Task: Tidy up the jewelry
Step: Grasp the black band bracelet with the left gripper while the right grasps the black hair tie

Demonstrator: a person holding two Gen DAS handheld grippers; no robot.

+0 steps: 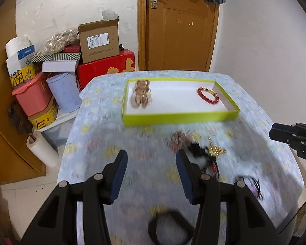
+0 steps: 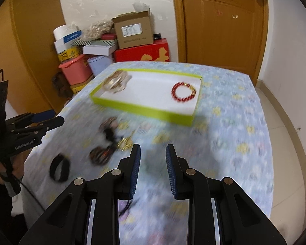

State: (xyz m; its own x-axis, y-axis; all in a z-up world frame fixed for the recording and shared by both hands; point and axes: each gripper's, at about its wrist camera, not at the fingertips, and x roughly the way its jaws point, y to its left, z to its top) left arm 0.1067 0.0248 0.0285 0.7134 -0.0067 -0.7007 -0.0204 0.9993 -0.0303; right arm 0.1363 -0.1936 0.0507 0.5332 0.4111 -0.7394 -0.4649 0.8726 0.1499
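Observation:
A lime-green tray (image 1: 179, 117) (image 2: 144, 111) sits on the table and holds a gold-beige bracelet bundle (image 1: 141, 96) (image 2: 116, 82) at its left and a red bead bracelet (image 1: 208, 95) (image 2: 183, 92) at its right. Loose jewelry lies on the cloth in front: a dark tangle with a gold piece (image 1: 202, 152) (image 2: 112, 136), a black band (image 1: 170, 226) (image 2: 59, 169), a dark purple piece (image 1: 253, 185). My left gripper (image 1: 152, 173) is open and empty above the cloth. My right gripper (image 2: 153, 169) is open and empty. Both views are blurred.
The table has a light blue flowered cloth (image 1: 116, 143) (image 2: 234, 143). Boxes, a pink bin and paper rolls are stacked at the left (image 1: 57, 71) (image 2: 104, 47). A wooden door (image 1: 179, 26) stands behind the table.

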